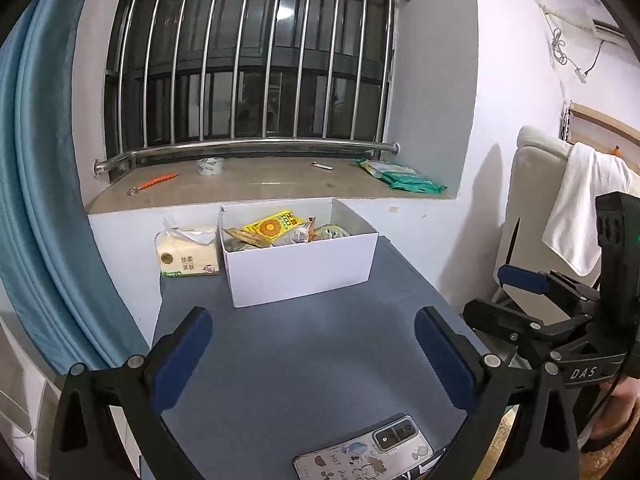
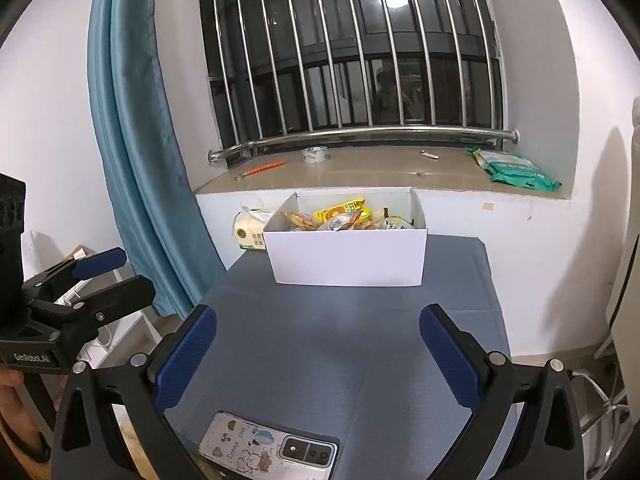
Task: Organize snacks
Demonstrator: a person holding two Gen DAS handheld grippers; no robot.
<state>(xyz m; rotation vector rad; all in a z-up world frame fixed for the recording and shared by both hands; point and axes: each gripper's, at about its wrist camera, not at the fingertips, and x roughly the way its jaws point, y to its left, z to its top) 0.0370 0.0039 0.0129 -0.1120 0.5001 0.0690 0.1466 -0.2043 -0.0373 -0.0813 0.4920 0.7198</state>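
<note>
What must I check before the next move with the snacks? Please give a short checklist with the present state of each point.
1. Left gripper open and holding nothing: ok.
2. Right gripper open and holding nothing: ok.
3. Snacks inside the white box: ok, several packets lie in it.
4. No snack left loose on the table: ok in both views; only the box, the tissue pack and a phone are on it.
5. Green packets on the sill, snack or not: cannot tell.
6. Phone away from the grippers' path: not ok, it lies at the near edge under them.
</note>
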